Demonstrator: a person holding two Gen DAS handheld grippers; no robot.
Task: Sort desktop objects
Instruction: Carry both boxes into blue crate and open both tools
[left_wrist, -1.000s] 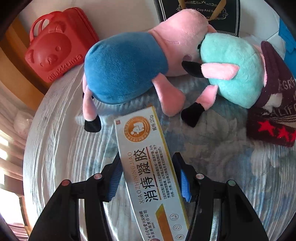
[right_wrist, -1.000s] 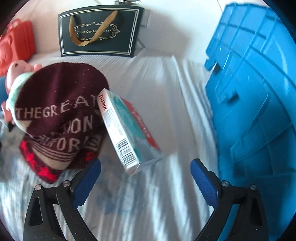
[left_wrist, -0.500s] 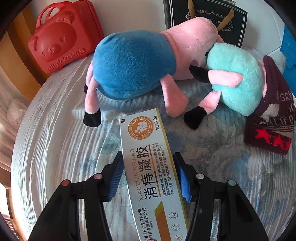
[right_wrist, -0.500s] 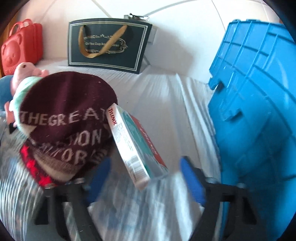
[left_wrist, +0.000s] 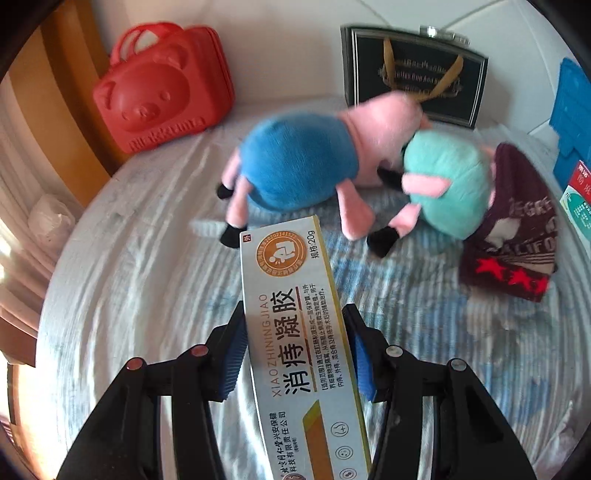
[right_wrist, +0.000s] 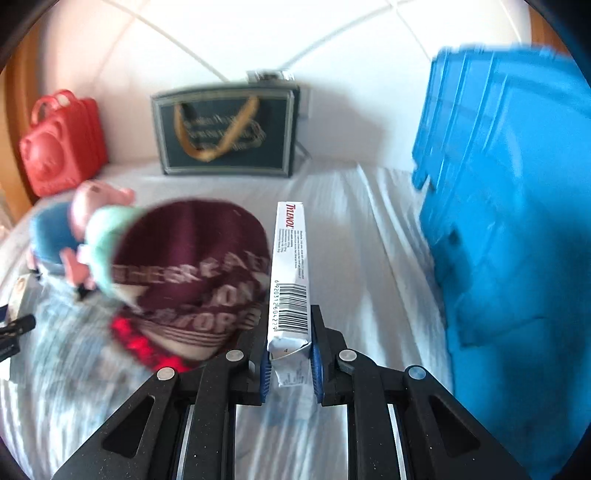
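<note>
My left gripper (left_wrist: 293, 354) is shut on a long white and yellow ointment box (left_wrist: 295, 325) with Chinese print, held above the cloth. My right gripper (right_wrist: 290, 363) is shut on a white Tylenol box (right_wrist: 290, 277), held edge-up with its barcode facing me. That box shows at the right edge of the left wrist view (left_wrist: 578, 206). A maroon knit hat (right_wrist: 188, 273) lies left of the Tylenol box. A pink plush with a blue body (left_wrist: 299, 170) and a teal plush (left_wrist: 448, 192) lie beyond the ointment box.
A blue plastic crate (right_wrist: 513, 221) stands at the right. A red bear-shaped case (left_wrist: 162, 92) and a dark gift bag (left_wrist: 413, 74) stand against the back wall. The surface is a pale patterned cloth (left_wrist: 129, 280).
My right gripper closed on the Tylenol box and lifted it off the hat's side. My left gripper drew back and up with the ointment box; the plush toys look farther away.
</note>
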